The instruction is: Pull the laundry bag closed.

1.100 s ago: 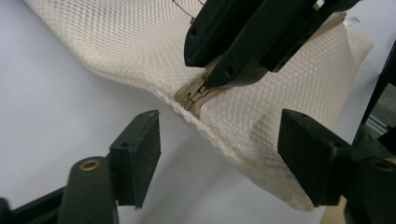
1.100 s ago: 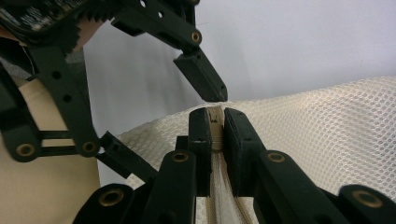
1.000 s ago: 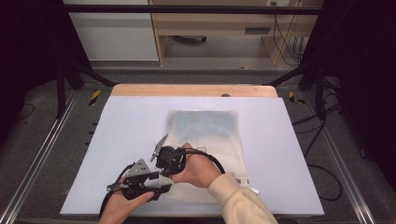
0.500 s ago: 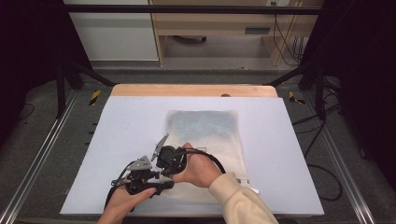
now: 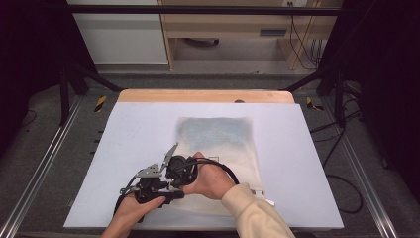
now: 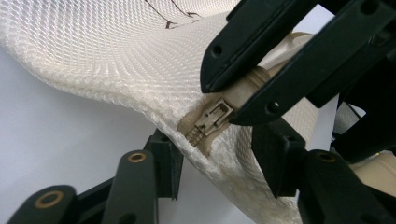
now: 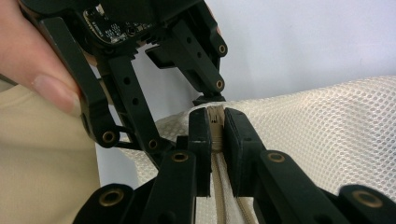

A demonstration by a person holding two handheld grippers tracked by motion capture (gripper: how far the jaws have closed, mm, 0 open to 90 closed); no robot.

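A cream mesh bag (image 5: 218, 139) lies flat on the white table (image 5: 124, 129). Both grippers meet at its near left corner. My right gripper (image 7: 215, 116) is shut on the bag's zipper tape (image 7: 215, 133) just beside the slider (image 6: 212, 116), and it also appears as the upper jaw pair (image 6: 247, 91) in the left gripper view. My left gripper (image 6: 219, 142) has just been closing. Its jaws straddle the bag corner by the slider, and the pads do not clearly press on it. From above, the left gripper (image 5: 157, 184) and the right gripper (image 5: 179, 171) face each other closely.
Cables trail from both grippers over the table's near edge. Bare white tabletop lies left of the bag (image 5: 114, 148) and right of it (image 5: 297, 163). A wooden strip (image 5: 198, 95) runs along the far edge, and metal rails flank the table.
The left hand has edged slightly toward the bag corner and its jaws look narrower. The right hand and the bag have kept still.
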